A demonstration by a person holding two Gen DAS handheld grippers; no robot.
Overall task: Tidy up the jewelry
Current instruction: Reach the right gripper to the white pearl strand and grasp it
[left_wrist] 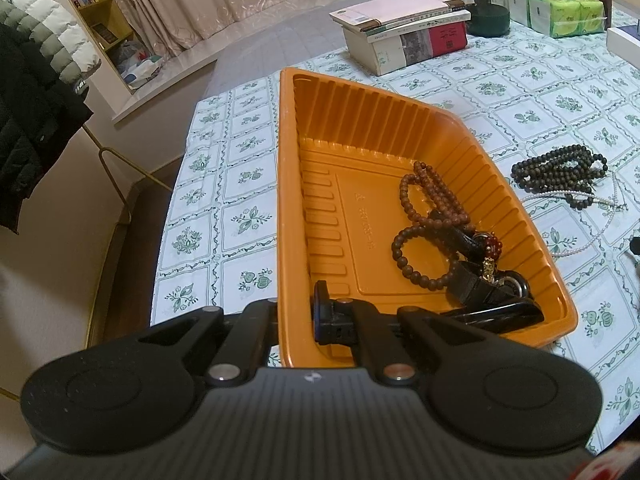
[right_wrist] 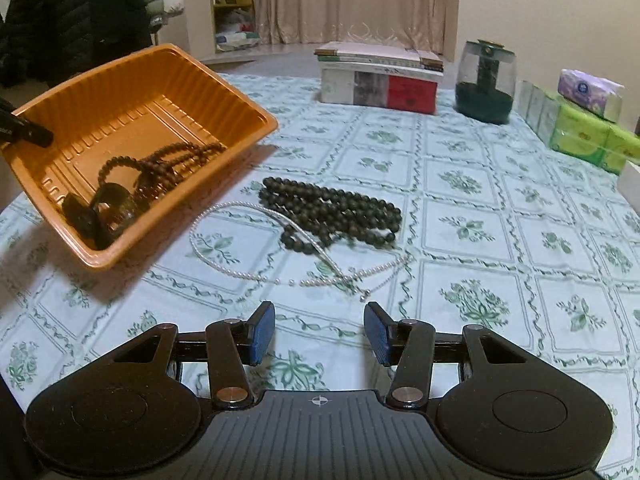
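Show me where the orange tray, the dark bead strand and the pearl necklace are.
orange tray (right_wrist: pixel 224 92): right wrist view, far ribbed wall.
dark bead strand (right_wrist: pixel 340 208): right wrist view, middle of the pile.
pearl necklace (right_wrist: pixel 240 273): right wrist view, near run of pearls.

A home: curtains (right_wrist: pixel 352 0), a bookshelf (right_wrist: pixel 232 0), hanging coats (left_wrist: pixel 36 80), and a flowery cloth on the counter (right_wrist: pixel 480 208).

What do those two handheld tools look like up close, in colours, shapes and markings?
Both are matt black plastic. The right tool has two slim fingers tipped with ribbed blue pads, jointed by silver rivets, flanked by two round black discs, with a ridged body bearing a small white crosshair mark. The left tool has the same black build, silver rivets and discs. No cables or sleeves are visible.
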